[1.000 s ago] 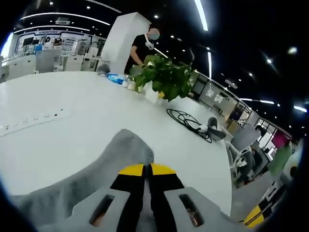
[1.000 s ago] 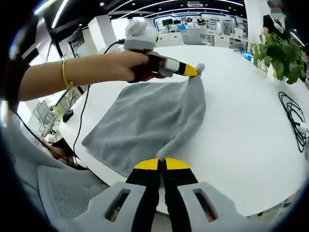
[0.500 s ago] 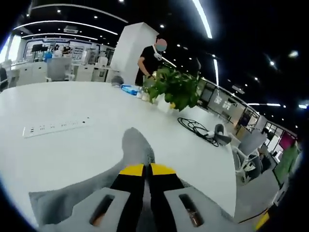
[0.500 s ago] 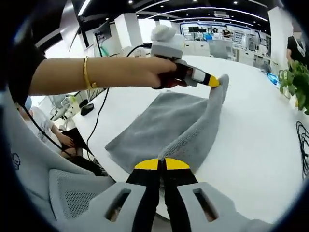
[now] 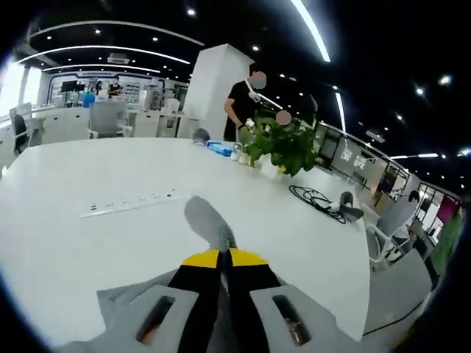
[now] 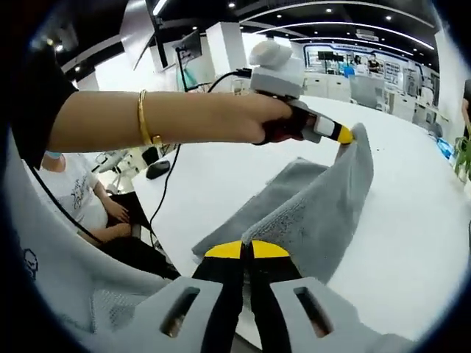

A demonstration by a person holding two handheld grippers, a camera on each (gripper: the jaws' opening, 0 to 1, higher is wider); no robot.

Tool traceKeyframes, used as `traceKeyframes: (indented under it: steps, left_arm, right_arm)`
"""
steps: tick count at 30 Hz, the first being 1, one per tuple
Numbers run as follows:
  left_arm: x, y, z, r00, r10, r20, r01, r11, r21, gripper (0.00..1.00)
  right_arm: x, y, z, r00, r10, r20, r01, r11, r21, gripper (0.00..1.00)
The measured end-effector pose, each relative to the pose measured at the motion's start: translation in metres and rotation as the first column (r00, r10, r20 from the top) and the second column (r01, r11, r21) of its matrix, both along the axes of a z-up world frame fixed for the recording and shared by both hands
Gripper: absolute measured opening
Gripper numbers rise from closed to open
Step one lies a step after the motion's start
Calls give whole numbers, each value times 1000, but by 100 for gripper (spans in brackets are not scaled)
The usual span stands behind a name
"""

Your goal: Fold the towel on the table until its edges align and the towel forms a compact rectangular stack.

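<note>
Two corners of the grey terry towel [image 6: 324,213] are pinched, one in the closed right claw [image 6: 246,250], one in the closed left claw [image 6: 346,136], lifting that edge off the white desk [image 6: 412,220]. First fold underway; next, carry both corners evenly to the towel's far edge.

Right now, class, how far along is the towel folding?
Done: both tools grip a towel corner, the left tool and the right tool. In hand: that edge of the towel is lifted off the table. Left: lay it over, align edges, fold again into a compact stack.
</note>
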State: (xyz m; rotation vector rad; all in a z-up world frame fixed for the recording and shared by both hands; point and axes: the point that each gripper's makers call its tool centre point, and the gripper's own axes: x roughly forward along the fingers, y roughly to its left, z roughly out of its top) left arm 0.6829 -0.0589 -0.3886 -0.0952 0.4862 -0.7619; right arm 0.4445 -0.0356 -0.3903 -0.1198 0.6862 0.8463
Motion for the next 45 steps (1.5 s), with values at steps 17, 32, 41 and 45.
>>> traceKeyframes:
  steps: [17,32,41,45]
  left_arm:
    - [-12,72,-39,992,111,-64,-108,993,44,2]
    - [-19,98,-82,981,132,-141,-113,985,134,3]
    - [-25,126,-91,964,205,-170,-173,968,183,7]
    - [-28,131,-88,959,224,-175,-198,968,155,7]
  right_arm:
    - [-15,49,-38,987,156,-27,-158,983,-96,0]
    - [-16,73,-66,978,206,-30,-209,968,-139,0]
    - [-23,83,-71,969,242,-42,-245,963,-111,2]
    - [-30,87,-69,962,271,-33,-273,956,-112,6]
